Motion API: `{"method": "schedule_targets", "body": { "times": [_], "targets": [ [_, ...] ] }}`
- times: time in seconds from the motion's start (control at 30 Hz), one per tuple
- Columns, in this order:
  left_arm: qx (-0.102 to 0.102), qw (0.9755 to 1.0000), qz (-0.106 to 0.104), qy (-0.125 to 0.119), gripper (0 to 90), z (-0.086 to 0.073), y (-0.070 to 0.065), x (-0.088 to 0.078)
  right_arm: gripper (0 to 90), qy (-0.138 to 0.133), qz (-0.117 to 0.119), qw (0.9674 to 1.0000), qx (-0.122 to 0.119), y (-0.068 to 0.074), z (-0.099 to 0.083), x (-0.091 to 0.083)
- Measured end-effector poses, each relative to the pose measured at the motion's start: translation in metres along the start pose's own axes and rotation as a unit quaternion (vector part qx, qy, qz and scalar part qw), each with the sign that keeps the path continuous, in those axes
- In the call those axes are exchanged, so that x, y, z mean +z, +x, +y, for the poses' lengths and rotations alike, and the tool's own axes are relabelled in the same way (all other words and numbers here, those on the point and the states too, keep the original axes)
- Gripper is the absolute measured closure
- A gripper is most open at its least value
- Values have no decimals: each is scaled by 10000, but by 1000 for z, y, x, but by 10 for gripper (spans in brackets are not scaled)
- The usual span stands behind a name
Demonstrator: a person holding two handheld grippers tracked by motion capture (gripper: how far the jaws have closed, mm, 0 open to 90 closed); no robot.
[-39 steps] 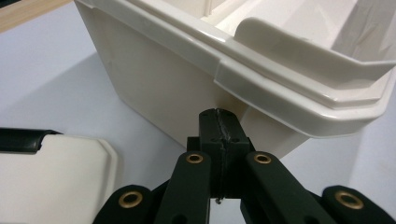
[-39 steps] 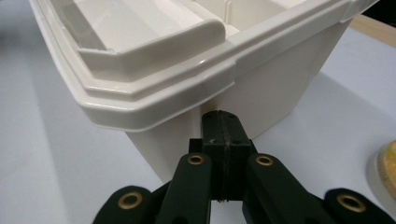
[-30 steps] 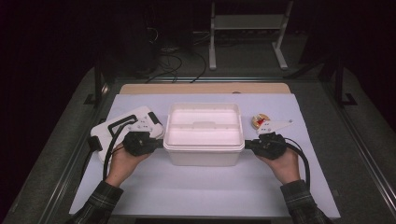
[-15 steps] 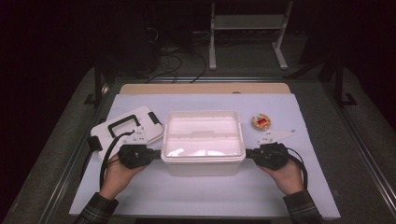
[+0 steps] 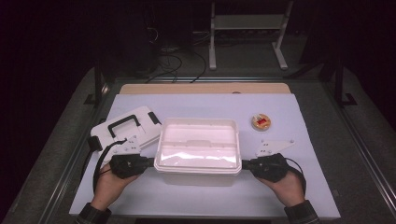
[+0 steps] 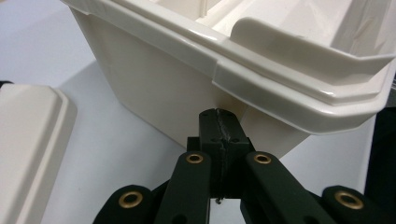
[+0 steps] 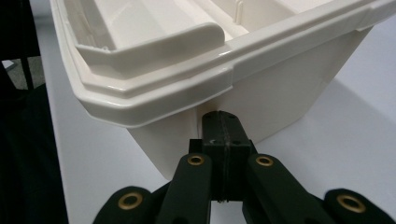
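Note:
A white open plastic box (image 5: 198, 149) stands in the middle of the white sheet, with a divided insert inside. My left gripper (image 5: 152, 163) is shut, its tips against the box's left end just under the rim. My right gripper (image 5: 245, 164) is shut the same way at the right end. In the left gripper view the closed jaws (image 6: 219, 116) press on the box wall (image 6: 154, 88) beneath the overhanging rim. The right gripper view has the same picture, with closed jaws (image 7: 222, 119) under the rim of the box (image 7: 280, 84). Nothing lies between either pair of jaws.
The box's white lid (image 5: 126, 128) with a black handle lies to the left, close to the box and my left hand; it is also the lid (image 6: 28, 140) in the left gripper view. A small round dish (image 5: 261, 122) with something red sits at the back right. The white sheet (image 5: 280, 196) ends near the front.
Both grippers and the box between them have come toward the person. The lid and the small dish have stayed in place.

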State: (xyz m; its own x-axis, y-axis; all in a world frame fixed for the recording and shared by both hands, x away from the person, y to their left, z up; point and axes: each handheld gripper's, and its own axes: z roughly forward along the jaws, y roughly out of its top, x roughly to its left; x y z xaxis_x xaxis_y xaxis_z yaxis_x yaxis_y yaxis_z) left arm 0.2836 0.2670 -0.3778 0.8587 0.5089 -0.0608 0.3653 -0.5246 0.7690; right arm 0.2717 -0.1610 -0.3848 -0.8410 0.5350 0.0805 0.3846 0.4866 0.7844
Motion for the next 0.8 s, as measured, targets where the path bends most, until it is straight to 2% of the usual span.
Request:
{"method": "schedule_targets", "body": {
  "times": [0.27,0.37,0.4,0.43,0.53,0.63,0.7,0.73,0.8],
  "targets": [
    [-12,10000,25,-42,900,-9,-9,-9,898,39,81,9999,-85,8,1,1],
    [-5,10000,-63,-40,900,-10,-6,-10,897,41,109,9999,-94,9,1,1],
    [-10,9999,-110,-41,899,-10,-5,-10,884,35,155,9998,-136,7,1,1],
    [-37,9999,-100,-37,895,-10,-4,-10,834,30,132,9998,-152,6,1,1],
    [-27,9999,119,120,790,-13,1,-13,747,81,47,9999,-140,2,1,2],
    [-215,9992,262,225,697,-23,11,-16,665,168,-89,9998,-71,-6,0,2],
    [-235,9990,287,257,609,-25,13,-16,625,211,-172,9996,-18,-12,-2,3],
    [-283,9985,361,293,538,-30,15,-16,607,226,-181,9996,16,-16,-3,3],
    [-360,9969,542,437,456,-41,18,-14,579,251,-194,9995,97,-21,-3,3]
  ]
}}
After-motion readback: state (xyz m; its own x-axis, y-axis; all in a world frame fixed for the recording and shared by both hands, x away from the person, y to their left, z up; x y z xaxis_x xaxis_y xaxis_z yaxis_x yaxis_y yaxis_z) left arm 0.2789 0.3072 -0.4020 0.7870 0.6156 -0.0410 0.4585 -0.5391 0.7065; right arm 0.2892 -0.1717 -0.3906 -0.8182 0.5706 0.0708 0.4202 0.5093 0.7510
